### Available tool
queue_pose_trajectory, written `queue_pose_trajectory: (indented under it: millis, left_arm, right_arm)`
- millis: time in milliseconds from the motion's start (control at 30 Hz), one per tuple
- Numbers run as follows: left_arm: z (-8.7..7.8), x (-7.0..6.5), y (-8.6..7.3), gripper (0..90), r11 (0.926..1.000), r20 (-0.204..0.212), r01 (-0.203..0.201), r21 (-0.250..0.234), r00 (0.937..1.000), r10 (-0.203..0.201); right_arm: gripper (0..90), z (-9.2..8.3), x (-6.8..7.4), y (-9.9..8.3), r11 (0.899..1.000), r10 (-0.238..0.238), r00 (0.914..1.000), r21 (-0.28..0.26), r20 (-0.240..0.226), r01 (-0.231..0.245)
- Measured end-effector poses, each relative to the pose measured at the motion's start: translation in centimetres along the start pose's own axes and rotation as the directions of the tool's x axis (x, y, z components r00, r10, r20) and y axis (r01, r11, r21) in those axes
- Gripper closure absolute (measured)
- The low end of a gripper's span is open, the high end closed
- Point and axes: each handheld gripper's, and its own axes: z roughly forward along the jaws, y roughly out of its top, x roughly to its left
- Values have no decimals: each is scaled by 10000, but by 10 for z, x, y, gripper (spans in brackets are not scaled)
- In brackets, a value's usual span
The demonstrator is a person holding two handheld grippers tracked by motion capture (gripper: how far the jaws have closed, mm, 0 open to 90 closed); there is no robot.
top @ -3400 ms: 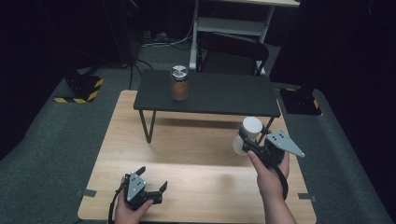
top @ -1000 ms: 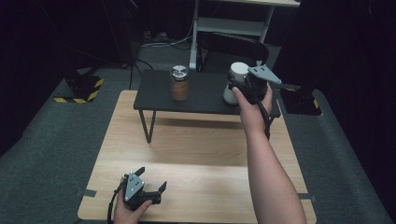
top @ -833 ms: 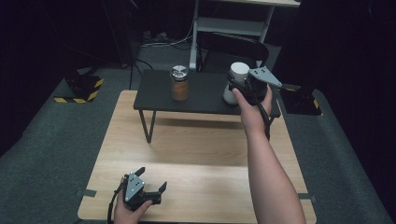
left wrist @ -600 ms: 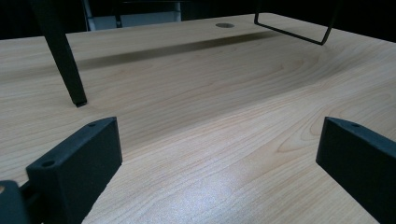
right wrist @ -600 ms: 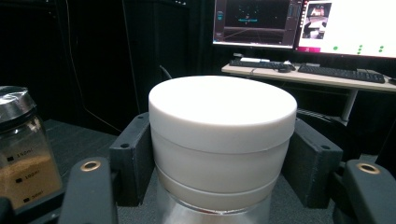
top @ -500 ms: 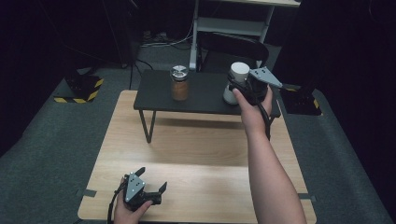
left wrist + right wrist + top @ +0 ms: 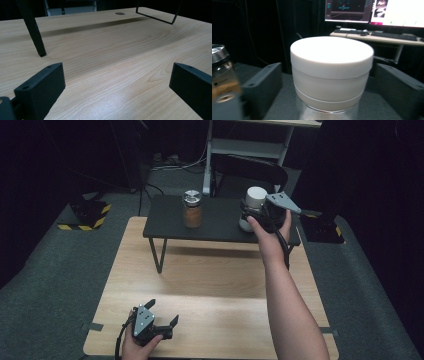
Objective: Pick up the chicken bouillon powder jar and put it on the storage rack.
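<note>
A jar with a white lid (image 7: 255, 200) (image 7: 332, 70) stands on the right part of the low black table (image 7: 220, 227). My right gripper (image 7: 248, 216) is around it. Its jaws have just been opening and stand on either side of the jar with a small gap at each side. An amber jar with a metal lid (image 7: 192, 210) (image 7: 222, 72) stands to the left of it on the same table. My left gripper (image 7: 162, 312) (image 7: 117, 72) rests open on the wooden table (image 7: 210, 285) near its front edge, with nothing between its jaws.
The black table stands on thin metal legs (image 7: 35, 32) at the far side of the wooden table. Behind it are a dark chair (image 7: 250, 167) and a desk with monitors (image 7: 374, 10). Grey carpet surrounds the wooden table.
Since the earliest frame my right hand has carried the white-lidded jar from above the wooden table to the black table. Over the last second both hands have stayed put.
</note>
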Motion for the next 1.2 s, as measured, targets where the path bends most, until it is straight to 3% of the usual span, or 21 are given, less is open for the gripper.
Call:
queue_pose_trajectory:
  millis: [67, 433, 833, 1200]
  left_arm:
    - [0, 0, 0, 6, 10000, 2, 1, -7, 10000, -1]
    - [0, -1, 0, 6, 10000, -4, -84, -11, 10000, 84]
    - [0, -1, 0, 6, 9999, 8, -117, 2, 9999, 117]
    - [0, -2, 0, 6, 9999, 4, -145, -3, 9999, 145]
  right_arm:
    - [1, -1, -1, 0, 10000, -14, 10000, -20, -39, 14]
    - [0, -14, -4, -6, 9997, 117, 9998, -203, -165, -120]
    - [0, -39, -5, -19, 9990, -148, 9992, -437, -370, 132]
    - [0, -70, -6, -45, 9978, -228, 9973, -642, -699, 183]
